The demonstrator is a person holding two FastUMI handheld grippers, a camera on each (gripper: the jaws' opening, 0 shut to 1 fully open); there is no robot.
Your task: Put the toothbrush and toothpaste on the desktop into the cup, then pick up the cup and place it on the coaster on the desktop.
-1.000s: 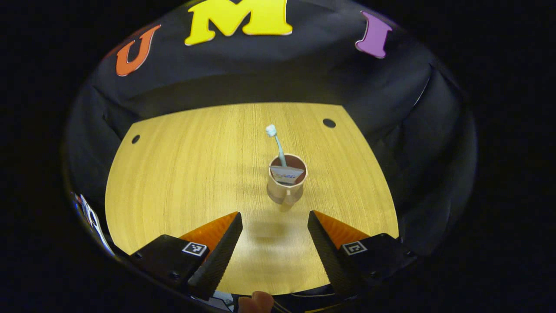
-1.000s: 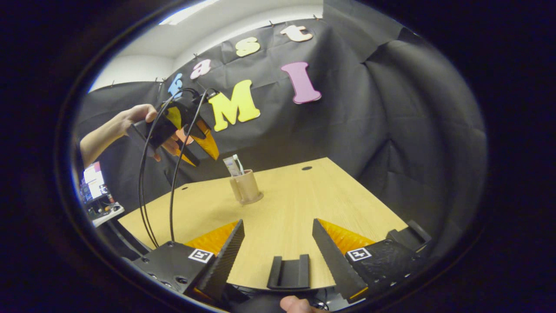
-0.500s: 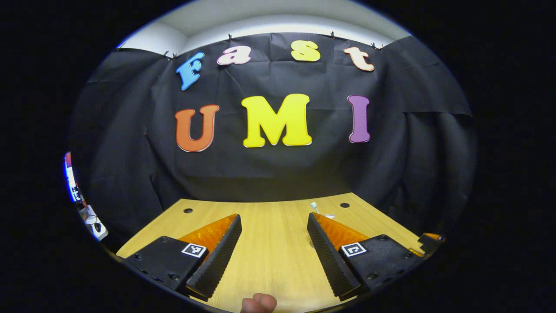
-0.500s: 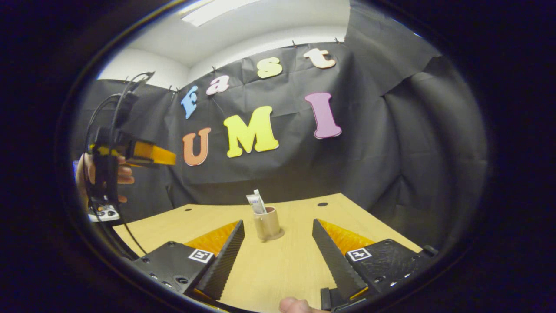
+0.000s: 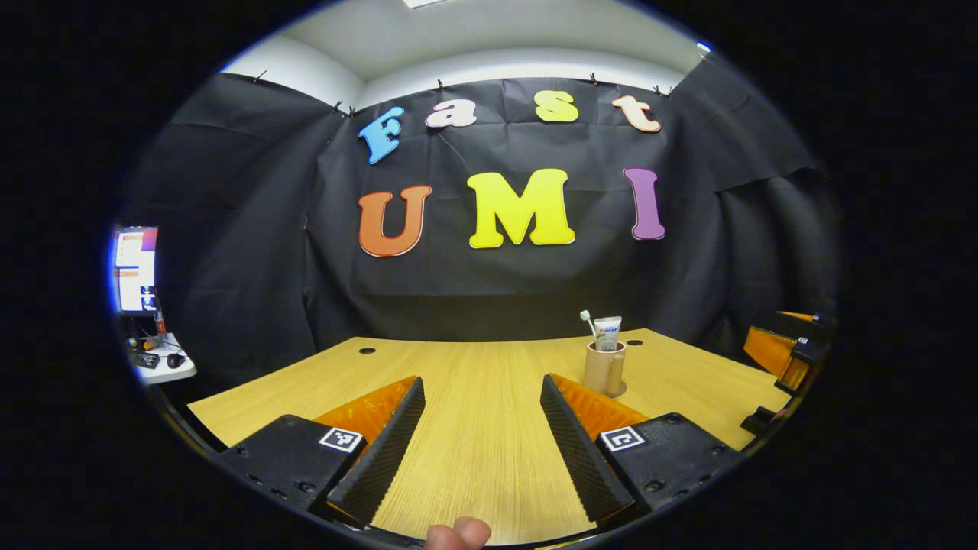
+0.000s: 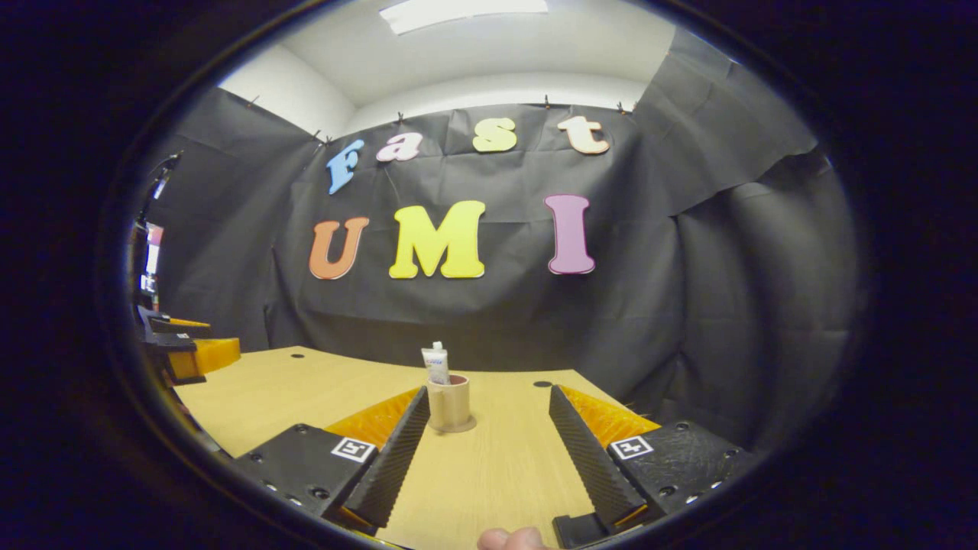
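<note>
Starting nearest, the left gripper (image 5: 481, 428) rides low over the near edge of the counter (image 5: 474, 458) with its jaws spread and nothing between them, and the right gripper (image 6: 489, 443) sits the same way, jaws apart and bare, a fingertip of the holding hand just at the bottom rim of each view. Farther along the counter, toward its far edge, stands the cup (image 6: 449, 403), upright, and under its foot shows a thin round disc that I take to be the coaster (image 6: 453, 425) (it is small here, so that is a reading, not a certainty). The toothpaste (image 6: 436, 363) stands up out of the cup, and so does the toothbrush (image 5: 588, 321); so both things are in the cup, and the cup appears to rest where the task wants it. As for handling, the cup looks stiff and light, probably with a smooth wall that could slip, and top-heavy with two tall things leaning in it; a hold across the body low down, or at the handle, would seem safest against tipping. The left gripper view gives the brush head beside the tube and the cup's handle (image 5: 616, 376) on the near side, with the other gripper at the counter's right edge; the right gripper view gives the coaster's rim more plainly and the cup between its own fingers, with the other gripper at the left edge.
</note>
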